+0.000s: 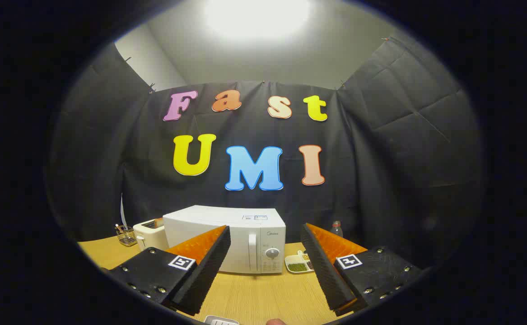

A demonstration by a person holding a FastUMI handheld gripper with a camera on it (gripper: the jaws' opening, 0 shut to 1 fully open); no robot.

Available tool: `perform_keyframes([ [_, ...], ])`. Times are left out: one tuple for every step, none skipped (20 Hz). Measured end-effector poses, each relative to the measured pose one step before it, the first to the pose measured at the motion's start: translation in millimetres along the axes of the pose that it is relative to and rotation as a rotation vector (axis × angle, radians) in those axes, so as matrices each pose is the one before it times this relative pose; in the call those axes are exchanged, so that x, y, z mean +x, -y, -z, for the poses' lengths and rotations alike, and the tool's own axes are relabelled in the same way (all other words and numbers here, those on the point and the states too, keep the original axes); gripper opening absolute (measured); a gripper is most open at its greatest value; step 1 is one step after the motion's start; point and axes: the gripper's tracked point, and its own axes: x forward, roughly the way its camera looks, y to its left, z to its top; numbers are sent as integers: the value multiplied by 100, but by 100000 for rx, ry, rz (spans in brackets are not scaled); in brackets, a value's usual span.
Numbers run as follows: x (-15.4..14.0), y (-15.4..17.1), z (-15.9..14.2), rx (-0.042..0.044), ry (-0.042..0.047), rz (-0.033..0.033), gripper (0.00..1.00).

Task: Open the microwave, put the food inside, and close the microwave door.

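A white microwave [227,234] stands on the wooden table [254,293] beyond my fingers, its door shut, with a vertical handle [252,253] and a round dial [272,253] on its right side. A small white divided dish of food [298,263] lies just right of the microwave. My gripper [265,234] is open, held well back from the microwave, with nothing between its fingers.
A white toaster [148,234] and a small wire basket [126,234] stand left of the microwave. A bottle [336,229] stands behind the dish. A white object [220,321] lies at the table's near edge, next to a fingertip [276,322].
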Motion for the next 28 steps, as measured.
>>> perform_keyframes([
  [73,123,59,303,-35,325,98],
  [54,70,131,599,-339,241,98],
  [-11,-87,166,647,-382,-53,98],
  [-76,-54,163,90,-237,-72,98],
  [7,2,93,-535,-183,-106,98],
  [6,-34,173,-666,-251,-199,98],
  [47,-145,4,-462,21,-360,98],
  [115,-73,-14,-83,82,-352,98],
  [168,-124,69,168,-24,-465,98],
  [180,-72,76,383,136,-323,98],
  [129,-59,4,309,81,38,98],
  [176,-59,73,289,-81,-220,98],
  [194,-76,58,131,153,-178,98],
  [328,-24,145,-48,-16,-209,98],
  [321,-59,166,-63,-255,-392,98],
  [424,-44,343,167,-401,-364,98],
  [444,-40,289,300,-731,-354,98],
  [520,0,343,377,-615,-481,98],
  [502,-46,175,200,-470,-303,98],
  [749,-12,195,-63,-467,-497,98],
  [612,-10,140,-82,-67,-401,98],
  [883,-64,288,36,-216,-743,98],
  [935,-105,382,-19,-725,-764,98],
  [880,-45,572,-60,-1185,-614,98],
  [915,-4,565,-167,-1458,-339,98],
  [848,-94,602,-2,-1219,-552,98],
  [783,-46,418,-133,-946,-326,98],
  [1069,-16,607,-591,-921,-155,98],
])
